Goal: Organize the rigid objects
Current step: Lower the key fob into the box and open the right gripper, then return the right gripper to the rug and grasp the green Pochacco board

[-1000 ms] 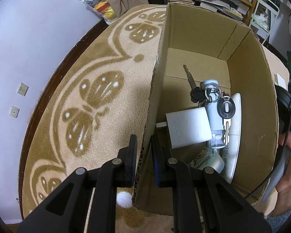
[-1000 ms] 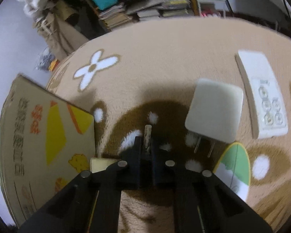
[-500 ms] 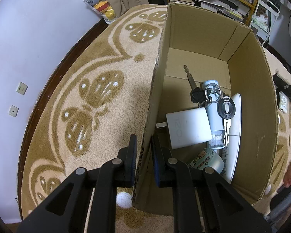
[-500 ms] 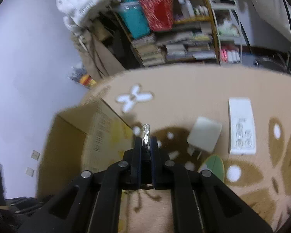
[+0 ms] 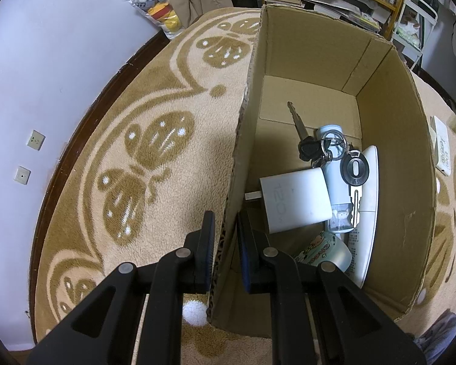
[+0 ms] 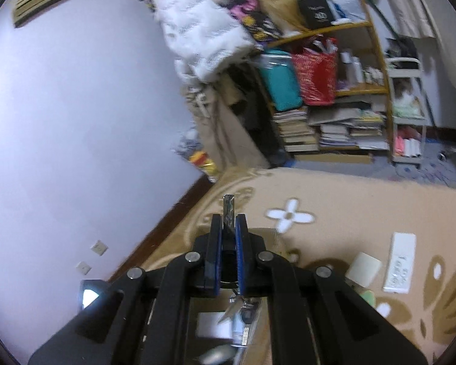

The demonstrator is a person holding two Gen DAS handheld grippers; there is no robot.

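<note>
An open cardboard box (image 5: 389, 158) stands on the rug. It holds a bunch of keys (image 5: 328, 152), a white charger (image 5: 295, 200), a pale blue bottle (image 5: 334, 188), a white dish (image 5: 369, 200) and a printed cup (image 5: 325, 251). My left gripper (image 5: 224, 223) is shut on the box's left wall. My right gripper (image 6: 228, 223) is shut on a key (image 6: 229, 210), whose metal blade sticks out past the fingertips. More keys (image 6: 238, 307) dangle below it, over the blurred box contents.
On the beige patterned rug (image 6: 334, 197) lie a white plug adapter (image 6: 363, 270) and a white power strip (image 6: 399, 266). A cluttered shelf of books (image 6: 328, 121) stands at the far side. A bag of toys (image 5: 159, 6) leans against the wall.
My right gripper has risen off the rug with the key and tilted up, so its view swung from the rug to the wall and shelf. The left gripper has not moved.
</note>
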